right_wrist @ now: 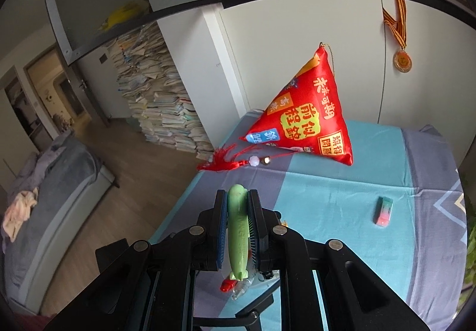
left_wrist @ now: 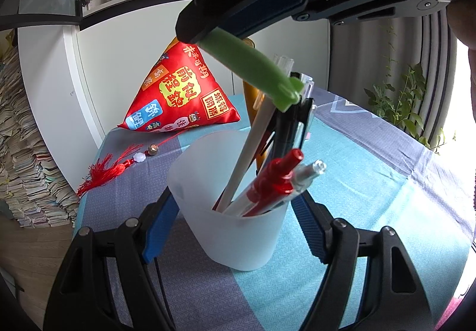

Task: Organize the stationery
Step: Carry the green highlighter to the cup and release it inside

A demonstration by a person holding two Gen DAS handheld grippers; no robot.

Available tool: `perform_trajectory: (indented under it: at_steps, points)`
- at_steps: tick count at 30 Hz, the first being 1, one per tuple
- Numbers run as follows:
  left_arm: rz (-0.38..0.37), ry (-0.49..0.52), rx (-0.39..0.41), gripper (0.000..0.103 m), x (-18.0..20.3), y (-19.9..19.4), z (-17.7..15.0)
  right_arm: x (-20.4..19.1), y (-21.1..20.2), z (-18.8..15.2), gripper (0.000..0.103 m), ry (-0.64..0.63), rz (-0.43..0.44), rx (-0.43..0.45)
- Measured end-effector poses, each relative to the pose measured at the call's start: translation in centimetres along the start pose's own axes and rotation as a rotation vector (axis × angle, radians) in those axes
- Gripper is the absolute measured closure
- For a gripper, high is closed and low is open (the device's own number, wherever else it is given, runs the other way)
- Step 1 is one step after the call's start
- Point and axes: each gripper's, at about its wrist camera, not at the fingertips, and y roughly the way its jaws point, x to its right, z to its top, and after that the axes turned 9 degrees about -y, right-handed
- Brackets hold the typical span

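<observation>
The left gripper point(left_wrist: 235, 226) clasped the frosted cup point(left_wrist: 229, 212) on both sides, its jaws closed against the walls. The cup stood on the blue-and-grey tablecloth point(left_wrist: 372, 182), crowded with pens point(left_wrist: 276, 179) that leaned across its mouth. Above them the right gripper point(right_wrist: 238, 212) pinched a green pen point(right_wrist: 238, 229), jaws nearly together, its lower end touching the pen tops. Behind lay a red pyramid cushion point(left_wrist: 181, 93) with a tassel point(left_wrist: 110, 170). A small eraser point(right_wrist: 383, 211) lay well apart.

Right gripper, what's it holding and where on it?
The right gripper clamps a green pen by the middle of its barrel, its tail end past the fingertips.
</observation>
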Motion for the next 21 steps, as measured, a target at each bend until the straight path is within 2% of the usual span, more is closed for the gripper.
perform_trajectory:
  at_steps: [5,21]
  points:
    - [-0.001,-0.008,-0.004,0.028,0.0,0.1,0.1,-0.3,0.5,-0.3,0.088,-0.041,-0.002,-0.017]
    - [-0.005,-0.012,-0.016,0.029,0.0,0.2,0.1,0.5,0.6,-1.1,0.088,-0.023,0.007,-0.047]
